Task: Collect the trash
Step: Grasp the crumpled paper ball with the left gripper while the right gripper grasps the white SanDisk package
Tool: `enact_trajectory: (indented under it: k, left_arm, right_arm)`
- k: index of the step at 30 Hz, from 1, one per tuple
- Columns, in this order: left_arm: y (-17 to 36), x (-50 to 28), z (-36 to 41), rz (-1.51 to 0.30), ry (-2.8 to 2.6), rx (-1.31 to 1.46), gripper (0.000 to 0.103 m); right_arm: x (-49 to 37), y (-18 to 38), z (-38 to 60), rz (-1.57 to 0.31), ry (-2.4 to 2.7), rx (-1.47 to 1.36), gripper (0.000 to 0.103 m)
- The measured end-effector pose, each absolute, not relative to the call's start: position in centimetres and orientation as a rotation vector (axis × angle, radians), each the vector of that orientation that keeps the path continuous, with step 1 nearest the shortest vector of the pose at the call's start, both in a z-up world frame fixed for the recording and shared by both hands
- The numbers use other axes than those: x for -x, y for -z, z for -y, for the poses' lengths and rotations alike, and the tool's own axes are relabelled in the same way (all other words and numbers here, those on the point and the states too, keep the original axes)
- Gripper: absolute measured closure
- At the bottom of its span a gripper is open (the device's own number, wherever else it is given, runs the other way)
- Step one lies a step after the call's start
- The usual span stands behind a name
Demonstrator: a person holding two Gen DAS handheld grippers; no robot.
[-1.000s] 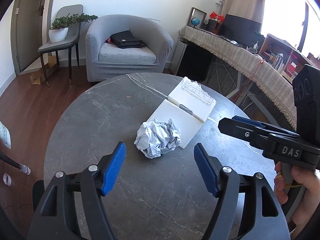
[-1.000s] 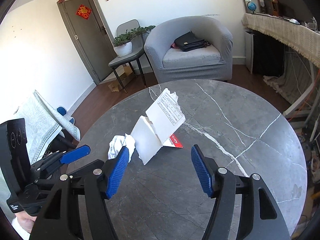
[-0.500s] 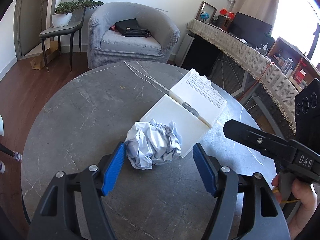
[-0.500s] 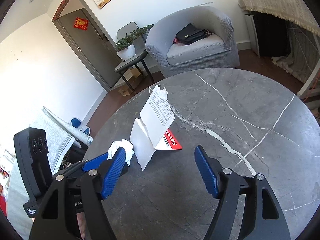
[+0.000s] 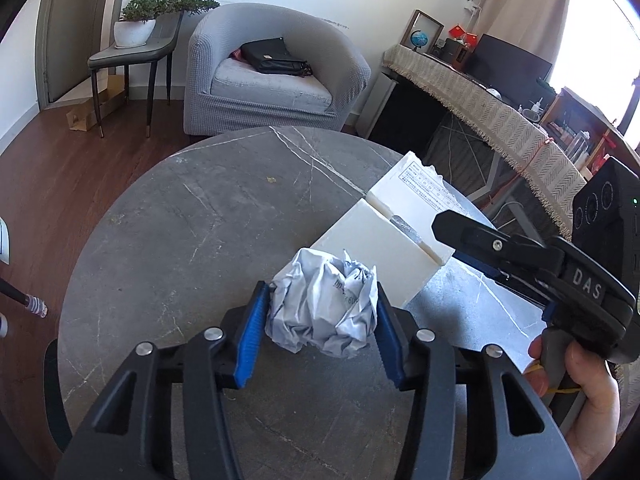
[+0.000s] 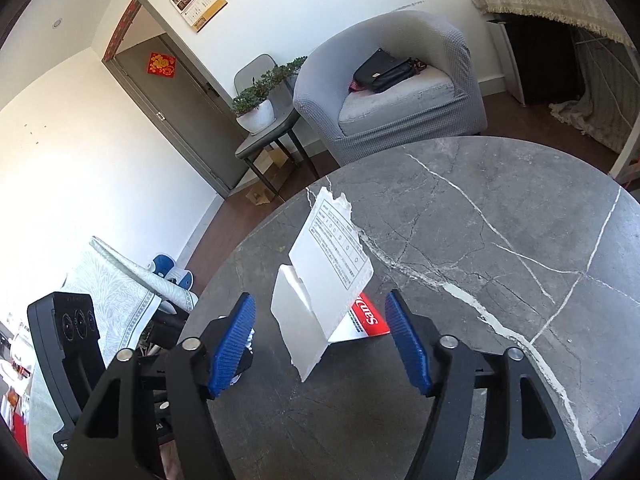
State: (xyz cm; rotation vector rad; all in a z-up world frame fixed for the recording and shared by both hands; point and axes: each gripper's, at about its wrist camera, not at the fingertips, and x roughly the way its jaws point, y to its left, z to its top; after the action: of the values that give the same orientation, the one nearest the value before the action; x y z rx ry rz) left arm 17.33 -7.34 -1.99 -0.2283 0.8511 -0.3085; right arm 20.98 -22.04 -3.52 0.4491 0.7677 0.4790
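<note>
A crumpled ball of white paper lies on the round grey marble table. My left gripper has it between its blue pads; the jaws are closing and both pads touch the ball's sides. Just behind the ball lie two white foam slabs, one bearing a printed label. My right gripper straddles the near foam slab. Its jaws are closing, with a gap on each side of the foam. A red and white card lies under the foam. A hand holds the right gripper's handle.
Beyond the table stands a grey armchair with a black bag on it. To its left is a chair holding a potted plant. A cloth-draped desk runs along the right. A cable end pokes in at the left.
My left gripper moved forward around the paper ball and its jaws narrowed onto it. The right gripper rolled and moved closer to the foam slabs.
</note>
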Motion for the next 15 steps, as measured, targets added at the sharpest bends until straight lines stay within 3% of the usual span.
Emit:
enact_trajectory:
  k: [5, 12, 15]
  left_arm:
    - [1.3, -16.5, 5.9, -0.84, 0.314, 0.216, 0.05]
    - [0.8, -15.7, 3.8, -0.84, 0.319, 0.229, 0.05]
    - [0.4, -15.4, 3.4, -0.834, 0.328, 0.227, 0.05]
  right_arm:
    - [-21.7, 3.7, 22.1, -0.754, -0.475, -0.487, 0.048]
    - [-22.2, 3.7, 21.2, -0.741, -0.486, -0.468, 0.083]
    - [-22.4, 3.8, 20.3, -0.778, -0.47, -0.396, 0.087]
